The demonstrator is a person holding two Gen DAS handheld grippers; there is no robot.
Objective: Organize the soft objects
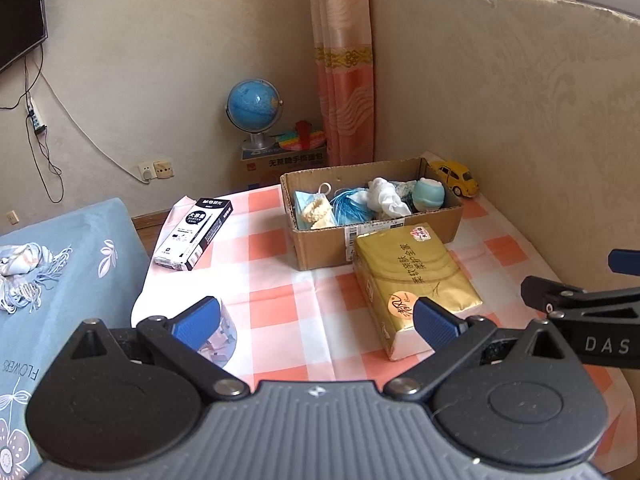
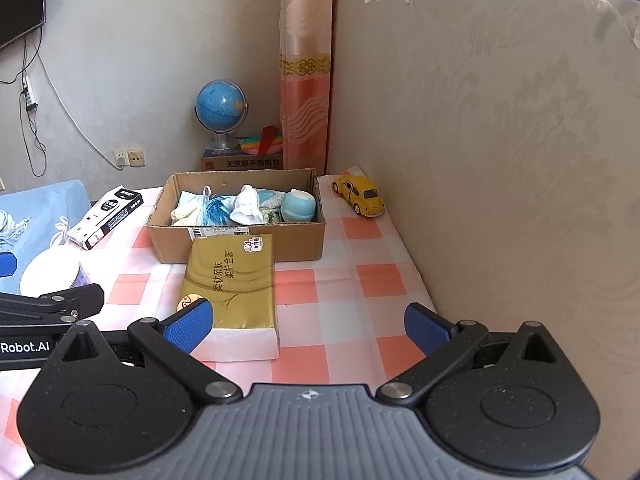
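A cardboard box (image 1: 320, 246) (image 2: 240, 244) stands at the far side of the checked table and holds several soft things: a white sock (image 1: 386, 196) (image 2: 246, 204), a pale blue round plush (image 1: 428, 196) (image 2: 298, 206), blue string and a cream sponge. A gold tissue pack (image 1: 412, 280) (image 2: 232, 284) lies in front of the box. My left gripper (image 1: 316, 322) is open, its right pad at the pack's near corner. My right gripper (image 2: 308, 326) is open with its left pad over the pack's near left edge. Neither holds anything.
A black and white pen box (image 1: 194, 234) (image 2: 108, 216) lies left of the cardboard box. A yellow toy car (image 1: 456, 178) (image 2: 360, 196) sits at the far right by the beige padded wall. A clear container with a white lid (image 2: 50, 274) stands at the left edge. A bed with a scarf (image 1: 24, 276) lies left.
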